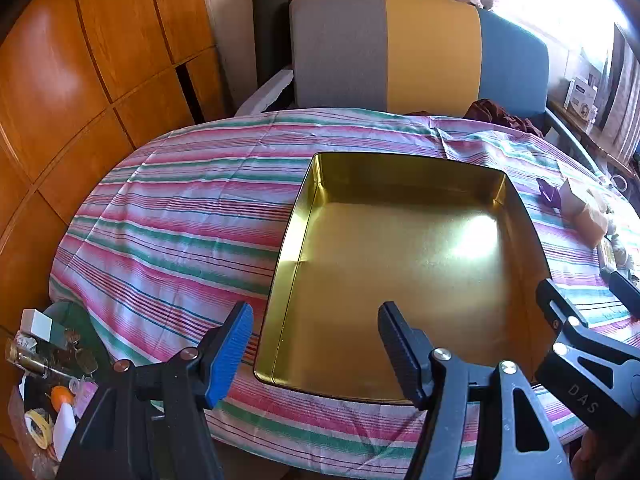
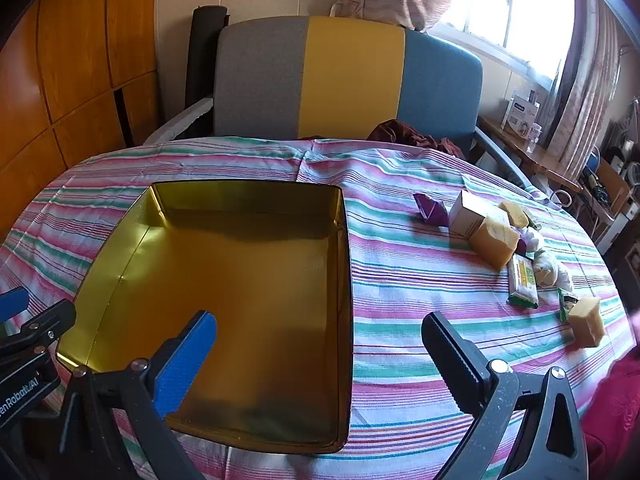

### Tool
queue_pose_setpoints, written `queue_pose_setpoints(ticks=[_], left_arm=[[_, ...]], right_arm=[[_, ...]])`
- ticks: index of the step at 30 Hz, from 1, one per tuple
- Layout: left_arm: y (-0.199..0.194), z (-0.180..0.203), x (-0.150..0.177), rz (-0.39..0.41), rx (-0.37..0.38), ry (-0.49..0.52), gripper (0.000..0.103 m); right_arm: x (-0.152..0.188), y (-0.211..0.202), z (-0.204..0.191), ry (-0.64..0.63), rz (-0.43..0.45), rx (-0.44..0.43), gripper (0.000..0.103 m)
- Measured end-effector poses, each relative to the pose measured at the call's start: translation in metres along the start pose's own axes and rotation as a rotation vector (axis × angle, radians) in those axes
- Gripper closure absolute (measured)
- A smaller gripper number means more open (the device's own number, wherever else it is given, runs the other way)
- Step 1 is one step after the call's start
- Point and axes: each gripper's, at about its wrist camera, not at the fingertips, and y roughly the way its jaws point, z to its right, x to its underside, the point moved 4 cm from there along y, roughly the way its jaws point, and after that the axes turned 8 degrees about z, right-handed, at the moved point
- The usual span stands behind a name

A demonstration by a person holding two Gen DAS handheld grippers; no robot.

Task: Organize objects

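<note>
An empty gold metal tin (image 1: 400, 264) lies open on the striped tablecloth; it also shows in the right wrist view (image 2: 240, 280). My left gripper (image 1: 316, 316) is open and empty over the tin's near left edge. My right gripper (image 2: 320, 332) is open and empty over the tin's near right edge. To the right lie a purple folded paper (image 2: 430, 209), a white box (image 2: 468, 214), yellow soap blocks (image 2: 494, 240) (image 2: 586, 322), a green-white packet (image 2: 522, 280) and white cloth lumps (image 2: 550, 268).
A grey, yellow and blue chair back (image 2: 344, 80) stands behind the table, with dark red cloth (image 2: 408, 134) on its seat. Wooden panels (image 1: 80, 80) are at the left. A cluttered low surface (image 1: 44, 380) sits below the table's left edge.
</note>
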Motion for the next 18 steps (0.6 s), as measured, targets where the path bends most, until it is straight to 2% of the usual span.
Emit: queue_pose_setpoints(ticks=[18], left_arm=[[0.0051,0.0028,0.0023,-0.039,0.018,0.001,0.037]], right_arm=[[-0.0016,0.0002,0.0027,0.016,0.001,-0.039,0.0]])
